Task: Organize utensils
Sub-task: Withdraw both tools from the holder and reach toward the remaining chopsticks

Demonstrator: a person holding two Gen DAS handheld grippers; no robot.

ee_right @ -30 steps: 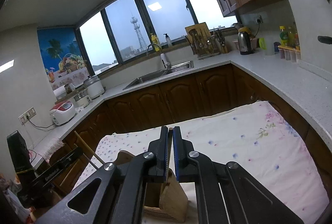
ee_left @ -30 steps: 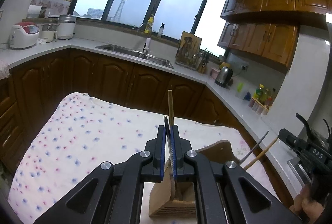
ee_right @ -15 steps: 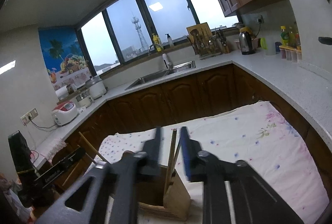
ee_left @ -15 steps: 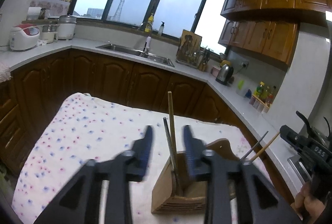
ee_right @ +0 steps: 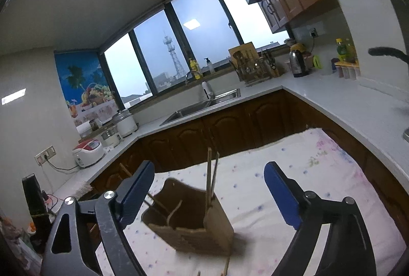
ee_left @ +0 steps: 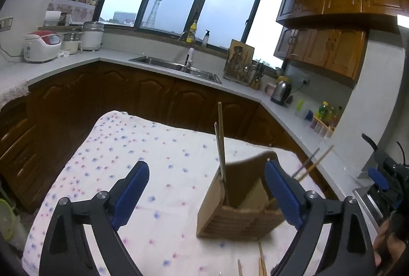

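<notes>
A wooden utensil holder [ee_left: 237,209] stands on the dotted tablecloth [ee_left: 143,161]; it also shows in the right wrist view [ee_right: 194,222]. Two chopsticks [ee_left: 221,140] stand upright in its near-left compartment, and they appear in the right wrist view [ee_right: 211,174] too. More sticks [ee_left: 311,161] lean out at its right side. My left gripper [ee_left: 207,191] is open wide and empty, above and in front of the holder. My right gripper [ee_right: 209,189] is open wide and empty over the holder. Loose chopstick tips [ee_left: 260,260] lie at the near edge.
The cloth-covered table [ee_right: 319,174] is ringed by dark wooden cabinets [ee_left: 153,94] and a white countertop with a sink [ee_left: 176,66], a kettle [ee_left: 281,92] and rice cookers [ee_left: 42,46]. The other hand-held gripper [ee_left: 386,179] shows at the right edge.
Both grippers were shut on chopsticks over the holder one second ago. Both have opened wide and let go; the chopsticks now stand in the holder.
</notes>
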